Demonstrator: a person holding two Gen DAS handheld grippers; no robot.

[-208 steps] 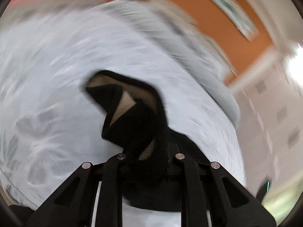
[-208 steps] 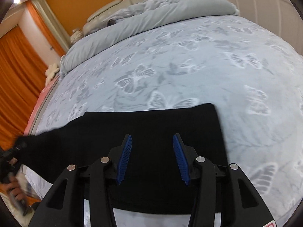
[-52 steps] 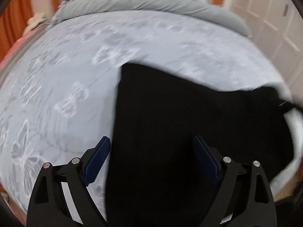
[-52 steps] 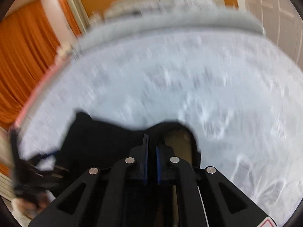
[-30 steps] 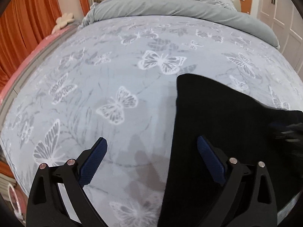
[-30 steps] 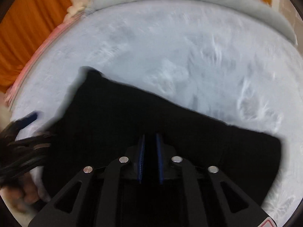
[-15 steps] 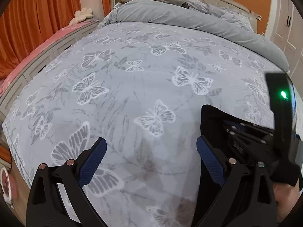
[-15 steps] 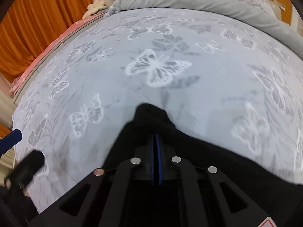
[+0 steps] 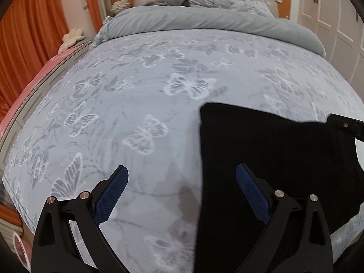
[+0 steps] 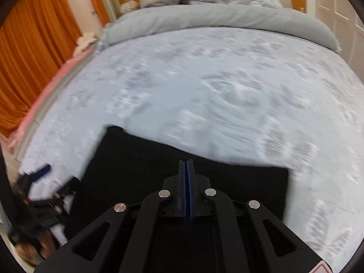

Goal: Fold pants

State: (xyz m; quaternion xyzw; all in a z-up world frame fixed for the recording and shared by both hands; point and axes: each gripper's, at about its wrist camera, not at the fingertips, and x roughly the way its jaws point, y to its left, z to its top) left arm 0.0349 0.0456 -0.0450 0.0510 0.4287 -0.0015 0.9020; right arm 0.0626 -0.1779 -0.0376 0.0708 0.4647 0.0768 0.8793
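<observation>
A: Where are the pants?

B: Flat on the bed, near its front edge, long axis running left to right. They lie to the right of the left gripper, whose jaws gape wide and empty.

A: And the right gripper?

B: Directly over the pants and nearer. Its jaws are pressed together; whether cloth is pinched, I can't tell.

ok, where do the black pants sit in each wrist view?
Left wrist: the black pants fill the lower right, flat on the butterfly bedspread, running under the left gripper's right finger.
Right wrist: the pants lie across the bottom centre, behind the right gripper.
Shared landmark: the rolled grey duvet at the head of the bed.
</observation>
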